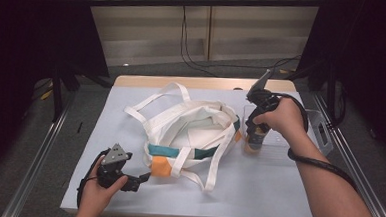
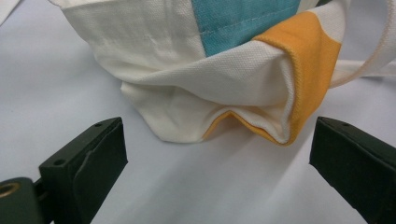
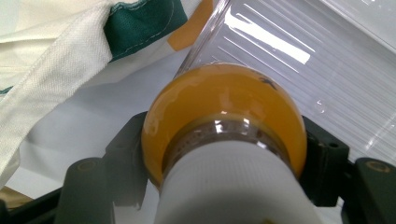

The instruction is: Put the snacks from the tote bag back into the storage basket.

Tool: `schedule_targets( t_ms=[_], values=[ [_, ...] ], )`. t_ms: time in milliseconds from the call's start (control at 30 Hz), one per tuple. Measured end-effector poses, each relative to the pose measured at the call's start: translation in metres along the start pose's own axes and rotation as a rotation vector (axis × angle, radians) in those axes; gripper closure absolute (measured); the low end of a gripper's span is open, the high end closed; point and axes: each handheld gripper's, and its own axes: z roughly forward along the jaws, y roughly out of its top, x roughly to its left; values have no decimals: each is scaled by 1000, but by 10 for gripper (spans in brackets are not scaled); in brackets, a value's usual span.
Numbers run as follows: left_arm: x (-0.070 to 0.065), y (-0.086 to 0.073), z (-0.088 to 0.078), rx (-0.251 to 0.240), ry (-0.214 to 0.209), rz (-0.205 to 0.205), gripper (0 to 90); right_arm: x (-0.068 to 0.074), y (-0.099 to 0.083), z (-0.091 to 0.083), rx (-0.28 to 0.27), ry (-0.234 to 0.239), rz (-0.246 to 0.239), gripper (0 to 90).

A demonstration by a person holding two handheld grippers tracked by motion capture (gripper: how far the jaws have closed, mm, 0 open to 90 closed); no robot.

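Note:
A white tote bag [image 1: 190, 131] with teal and orange patches lies slack in the middle of the table, its straps spread out. My left gripper [image 1: 145, 177] sits at the front left and stands open. In the left gripper view its jaws [image 2: 217, 158] flank the bag's folded orange corner [image 2: 299, 60] without touching it. My right gripper [image 1: 256, 131] points down at the right, shut on a bottle [image 1: 253, 143] of orange liquid. In the right gripper view the bottle [image 3: 224, 98] with its white top [image 3: 233, 186] sits between the jaws, at the left end of a clear tray [image 3: 299, 60].
The clear plastic tray [image 1: 310, 132] lies at the table's right edge, beside the bag. The white table top [image 1: 257, 187] has bare room in front of the bag and on the left. Cables hang beyond the far edge.

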Motion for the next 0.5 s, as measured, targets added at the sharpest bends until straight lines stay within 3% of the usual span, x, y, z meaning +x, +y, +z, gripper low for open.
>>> schedule_targets(
  t_ms=[500],
  values=[
    [0,0,0,1,2,1,37,-1,0,4,-3,3,3,305]
  ],
)
